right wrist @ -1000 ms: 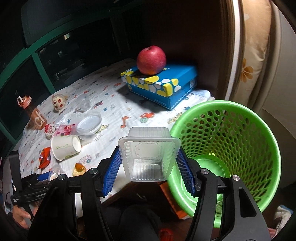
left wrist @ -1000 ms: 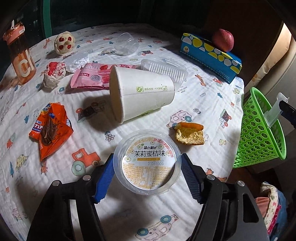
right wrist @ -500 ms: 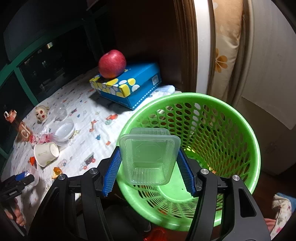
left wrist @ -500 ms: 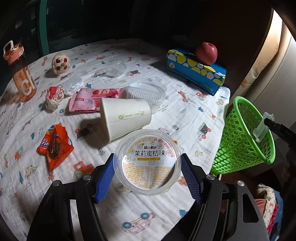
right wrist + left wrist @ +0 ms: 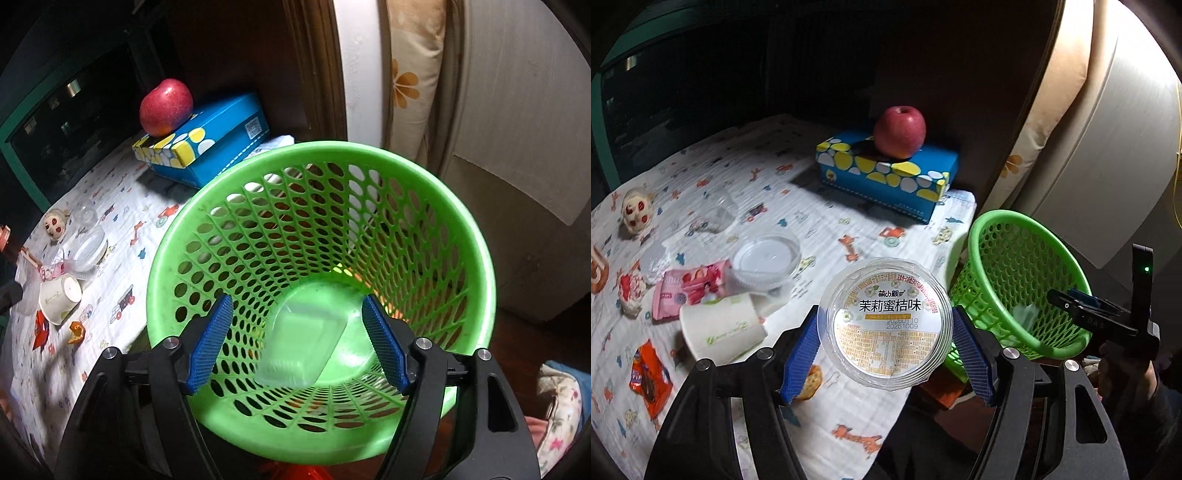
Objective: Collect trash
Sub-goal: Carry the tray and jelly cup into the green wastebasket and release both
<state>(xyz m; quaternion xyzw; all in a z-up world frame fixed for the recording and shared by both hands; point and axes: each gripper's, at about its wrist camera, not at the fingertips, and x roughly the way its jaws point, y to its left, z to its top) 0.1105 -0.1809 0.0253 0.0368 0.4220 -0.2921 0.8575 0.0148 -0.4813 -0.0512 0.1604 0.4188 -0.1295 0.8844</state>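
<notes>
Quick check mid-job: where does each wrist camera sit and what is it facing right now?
Left wrist: on the left gripper, facing the table and green basket; its fingers clamp a round jelly cup.
Right wrist: on the right gripper, looking down into the basket at a clear tray; fingers opening, nothing between them.
Shared: basket, apple, blue box.

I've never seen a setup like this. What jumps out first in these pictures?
The bright green basket beside the table fills the right wrist view, with a clear plastic tray lying inside it below the right gripper, whose jaws are opening. In the left wrist view, the left gripper holds a round lidded cup above the table edge. Farther back, a red apple sits on a blue box.
</notes>
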